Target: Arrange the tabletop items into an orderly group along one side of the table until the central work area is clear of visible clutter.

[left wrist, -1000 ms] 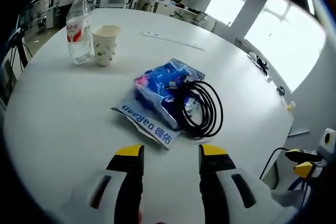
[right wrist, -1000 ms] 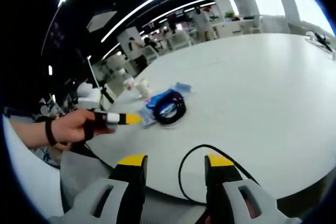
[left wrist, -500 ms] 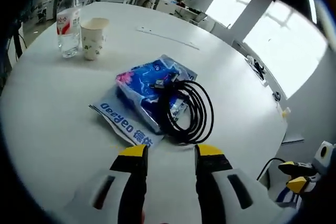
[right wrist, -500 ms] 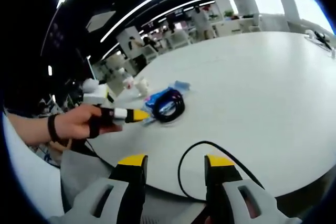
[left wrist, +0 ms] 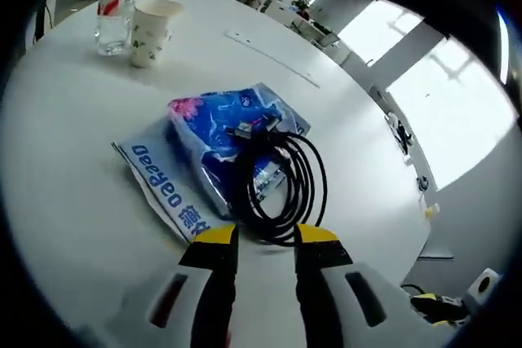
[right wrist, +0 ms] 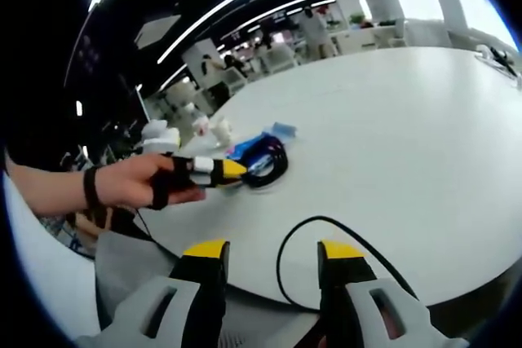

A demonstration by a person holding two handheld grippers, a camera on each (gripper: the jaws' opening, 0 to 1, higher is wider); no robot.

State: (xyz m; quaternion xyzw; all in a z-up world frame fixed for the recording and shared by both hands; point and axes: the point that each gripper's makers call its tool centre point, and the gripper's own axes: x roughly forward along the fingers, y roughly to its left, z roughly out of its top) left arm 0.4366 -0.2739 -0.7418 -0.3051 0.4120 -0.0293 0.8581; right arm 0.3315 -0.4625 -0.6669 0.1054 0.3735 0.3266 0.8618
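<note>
while the coiled cable (left wrist: 281, 181) hides part of the blue packet (left wrist: 216, 140), both grippers' fingers seem narrowly parted, empty.

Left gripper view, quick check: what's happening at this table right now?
A person is tidying a round white table with a handheld claw in each hand. The left claw, jaws open, is right at the near edge of a coiled black cable lying partly on a blue tissue pack; nothing is gripped yet. A water bottle and paper cup stand side by side at the far edge. The right claw hangs open off the table edge, holding nothing.
</note>
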